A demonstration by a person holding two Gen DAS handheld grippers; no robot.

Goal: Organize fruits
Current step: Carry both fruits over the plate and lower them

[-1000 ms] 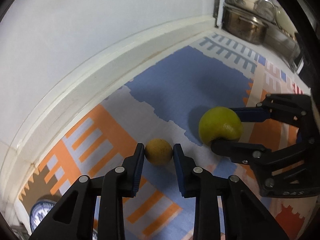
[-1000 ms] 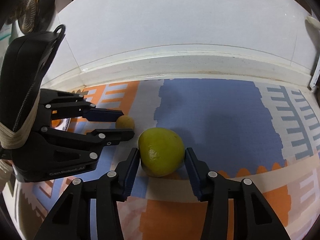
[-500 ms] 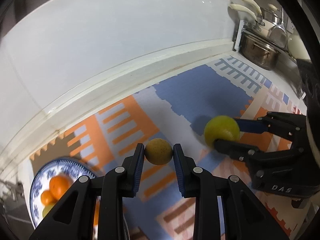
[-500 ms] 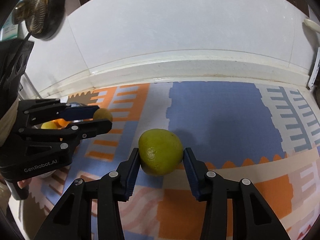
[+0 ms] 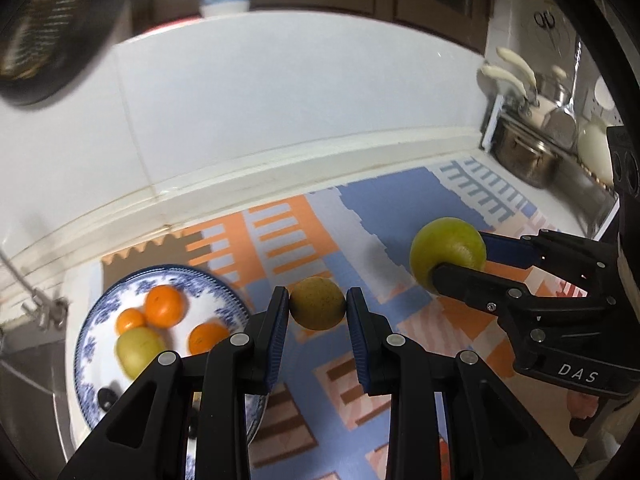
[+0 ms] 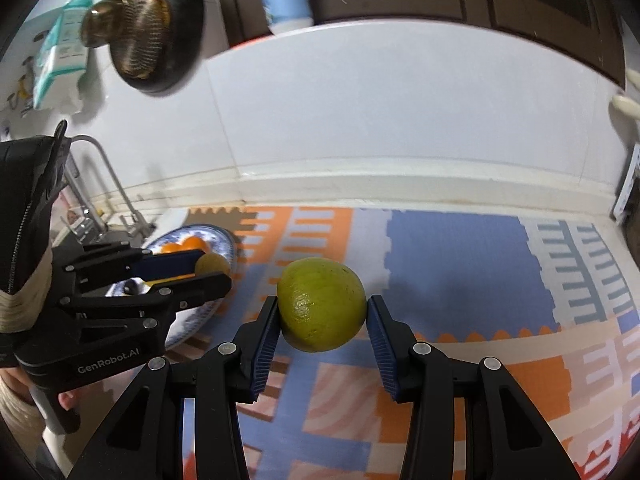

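Mat mid open — plate & fruit crowd left.

A patterned mat of orange, blue and white covers the counter. At two o'clock, a steel pot stands by white-handled utensils. At eleven o'clock, a dark pan hangs on the tiled wall; a faucet stands at nine.

Your left gripper points forward and downward, its blue pads clamped on a small brownish-yellow fruit. Your right gripper sits beside it to the right, angled downward too, jaws pressed against a larger green fruit and carrying it.
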